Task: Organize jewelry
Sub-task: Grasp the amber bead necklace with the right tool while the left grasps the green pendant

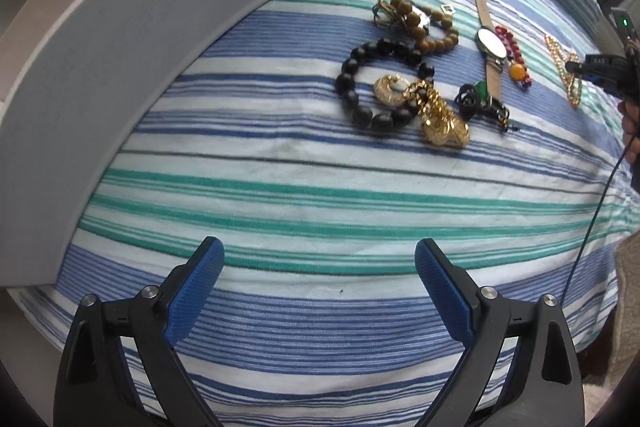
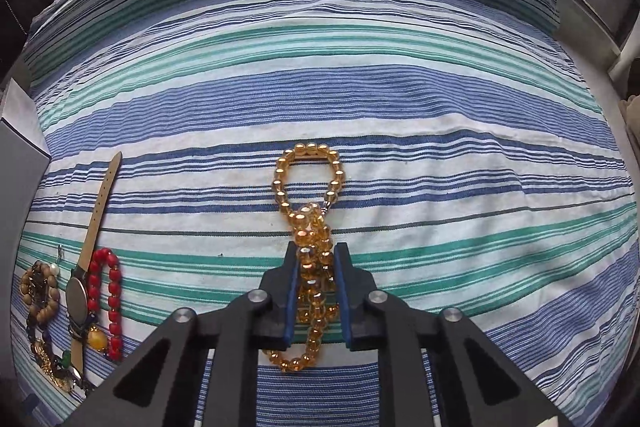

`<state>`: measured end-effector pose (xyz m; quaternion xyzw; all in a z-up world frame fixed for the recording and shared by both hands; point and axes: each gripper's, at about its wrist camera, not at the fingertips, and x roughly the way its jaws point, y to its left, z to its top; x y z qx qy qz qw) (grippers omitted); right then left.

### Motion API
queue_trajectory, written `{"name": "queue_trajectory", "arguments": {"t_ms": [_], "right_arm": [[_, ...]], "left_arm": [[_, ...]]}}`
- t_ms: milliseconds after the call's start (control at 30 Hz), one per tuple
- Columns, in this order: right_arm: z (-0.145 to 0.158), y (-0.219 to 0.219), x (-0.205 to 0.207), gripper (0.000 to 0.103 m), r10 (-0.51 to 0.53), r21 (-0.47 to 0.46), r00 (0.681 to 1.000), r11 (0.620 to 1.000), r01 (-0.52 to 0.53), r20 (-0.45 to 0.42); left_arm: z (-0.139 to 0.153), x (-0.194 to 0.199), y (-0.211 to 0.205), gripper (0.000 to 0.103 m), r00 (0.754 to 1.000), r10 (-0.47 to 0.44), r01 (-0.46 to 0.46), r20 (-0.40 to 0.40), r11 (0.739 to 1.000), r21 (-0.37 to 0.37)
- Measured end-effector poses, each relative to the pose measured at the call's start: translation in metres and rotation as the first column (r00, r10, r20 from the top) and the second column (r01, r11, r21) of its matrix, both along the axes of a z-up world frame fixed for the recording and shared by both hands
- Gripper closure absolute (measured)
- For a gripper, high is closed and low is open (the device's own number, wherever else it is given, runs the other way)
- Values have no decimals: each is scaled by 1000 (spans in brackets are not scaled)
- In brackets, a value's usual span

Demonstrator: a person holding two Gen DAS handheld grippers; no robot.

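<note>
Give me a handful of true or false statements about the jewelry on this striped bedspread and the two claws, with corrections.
1. The right claw is shut on the amber bead strand. True.
2. The left claw grips the black bead bracelet. False: it is open and empty, and the bracelet lies on the bedspread.
3. The watch lies beside the red bead bracelet. True.
4. The amber strand sits inside the grey box. False: it is on the bedspread, apart from the other pieces.
</note>
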<state>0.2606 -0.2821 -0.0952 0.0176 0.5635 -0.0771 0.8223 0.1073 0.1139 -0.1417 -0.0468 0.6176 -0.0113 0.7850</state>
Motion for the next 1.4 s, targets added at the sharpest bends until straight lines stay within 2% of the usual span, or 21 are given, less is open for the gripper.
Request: {"name": "queue_trajectory", "arguments": {"t_ms": [67, 200, 300, 467, 567, 600, 633, 733, 900, 1067, 1133, 1233, 1400], "right_arm": [[5, -4, -8, 95, 11, 21, 1000, 1000, -11, 3], [13, -6, -27, 95, 26, 47, 1000, 999, -26, 7], [20, -11, -23, 95, 31, 68, 999, 997, -32, 12], [23, -19, -31, 95, 24, 106, 1000, 994, -25, 14], [25, -20, -40, 95, 23, 130, 1000, 991, -24, 15], [26, -23, -36, 95, 25, 134, 1000, 991, -27, 16], [27, -22, -37, 95, 26, 138, 1000, 990, -28, 16], [28, -25, -42, 95, 24, 156, 1000, 987, -25, 11], [32, -30, -39, 95, 19, 168, 1000, 986, -19, 4], [34, -28, -43, 95, 22, 189, 1000, 982, -23, 7], [36, -28, -44, 95, 24, 193, 1000, 981, -25, 10], [39, -29, -46, 95, 23, 193, 1000, 981, -25, 15], [44, -33, -48, 95, 18, 202, 1000, 979, -21, 16]], "left_arm": [[11, 17, 3, 6, 1000, -9, 10, 22, 1000, -29], [25, 48, 13, 6, 999, -13, 16, 44, 997, -70], [30, 66, 16, 7, 999, -24, 27, 37, 995, -95], [36, 84, -2, 11, 994, -105, 107, 32, 990, -91], [31, 88, -22, 27, 982, -187, 188, 16, 979, -80], [28, 89, -29, 35, 978, -209, 209, 1, 974, -84], [25, 90, -34, 45, 974, -225, 223, -15, 971, -90], [21, 96, -51, 61, 965, -258, 252, -40, 962, -108], [16, 111, -90, 68, 940, -335, 328, -64, 939, -99], [-9, 122, -106, 72, 930, -344, 343, -133, 939, -31], [-14, 122, -108, 86, 925, -352, 348, -145, 936, -55], [-11, 120, -108, 98, 925, -354, 348, -136, 935, -67], [8, 118, -102, 101, 938, -332, 322, -104, 941, -105]]}}
